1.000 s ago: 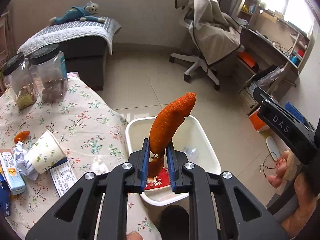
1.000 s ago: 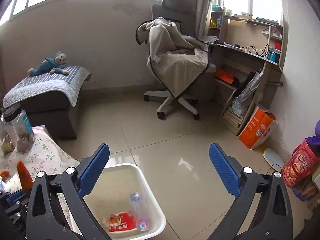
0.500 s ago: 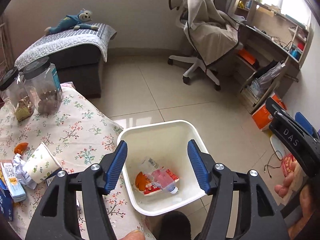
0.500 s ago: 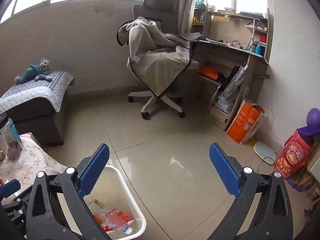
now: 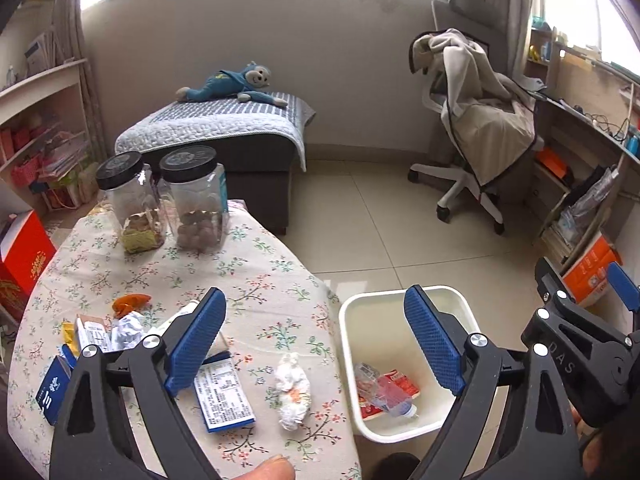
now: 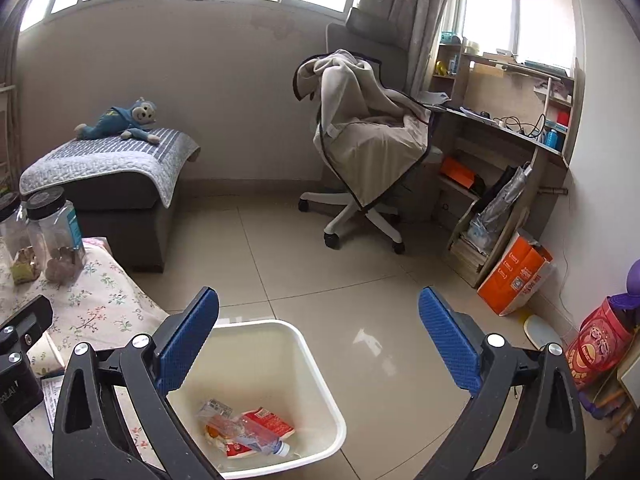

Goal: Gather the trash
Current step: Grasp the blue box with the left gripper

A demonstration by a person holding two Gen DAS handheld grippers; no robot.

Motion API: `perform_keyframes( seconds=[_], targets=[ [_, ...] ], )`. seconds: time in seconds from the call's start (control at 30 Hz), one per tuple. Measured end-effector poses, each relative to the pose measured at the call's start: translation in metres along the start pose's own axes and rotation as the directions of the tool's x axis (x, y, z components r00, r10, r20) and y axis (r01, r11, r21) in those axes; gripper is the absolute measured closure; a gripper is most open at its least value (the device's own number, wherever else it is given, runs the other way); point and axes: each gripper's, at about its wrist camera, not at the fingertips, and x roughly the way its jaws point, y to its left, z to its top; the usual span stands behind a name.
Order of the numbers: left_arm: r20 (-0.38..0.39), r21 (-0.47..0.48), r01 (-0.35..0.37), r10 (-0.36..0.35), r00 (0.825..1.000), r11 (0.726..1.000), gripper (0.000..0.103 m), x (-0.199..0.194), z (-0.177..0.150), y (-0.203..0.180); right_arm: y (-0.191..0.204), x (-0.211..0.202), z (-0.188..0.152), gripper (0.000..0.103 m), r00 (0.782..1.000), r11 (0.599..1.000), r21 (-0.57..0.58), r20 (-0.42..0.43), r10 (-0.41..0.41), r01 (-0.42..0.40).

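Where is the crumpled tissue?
In the left wrist view the tissue lies on the table near its right edge, between the leaflet and the bin.

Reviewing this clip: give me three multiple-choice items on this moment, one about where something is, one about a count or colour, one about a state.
1. Where is the white bin?
A. On the floor beside the table
B. On the table
C. On the office chair

2. How many black-lidded jars stand on the table?
A. One
B. Two
C. Four

3. How does the left gripper stand?
A. Shut on orange peel
B. Shut on a paper cup
C. Open, nothing between its pads

Answers:
1 A: the bin sits on the tiles at the edge of the table.
2 B: two clear jars stand side by side at the far end.
3 C: the jaws have just been opening, and only table and bin show between the blue pads.
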Motion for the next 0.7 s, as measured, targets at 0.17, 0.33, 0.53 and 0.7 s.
perform_keyframes(
  seconds=[0.17, 0.33, 0.53, 0.7],
  targets=[
    [0.013, -0.025, -0.091, 0.091, 0.996, 0.996, 0.011, -0.007, -0.007, 0.035, 0.032, -0.02, 0.002, 0.007, 0.997, 0.997, -0.033, 0.025, 0.077, -0.076],
    [0.007, -0.073, -0.169, 0.17, 0.985, 0.983, 0.008, -0.015, -0.014, 0.076, 0.07, -0.032, 0.001, 0.007, 0.989, 0.985, -0.088, 0.013, 0.15, -0.148],
    [-0.074, -0.081, -0.271, 0.265, 0.961, 0.959, 0.008, -0.016, -0.032, 0.129, 0.116, -0.046, -0.005, 0.007, 0.971, 0.957, -0.169, -0.024, 0.237, -0.238],
    [-0.178, -0.008, -0.361, 0.354, 0.918, 0.933, 0.008, -0.006, -0.052, 0.179, 0.153, -0.057, -0.011, 0.007, 0.954, 0.922, -0.246, -0.061, 0.294, -0.3]
  ],
)
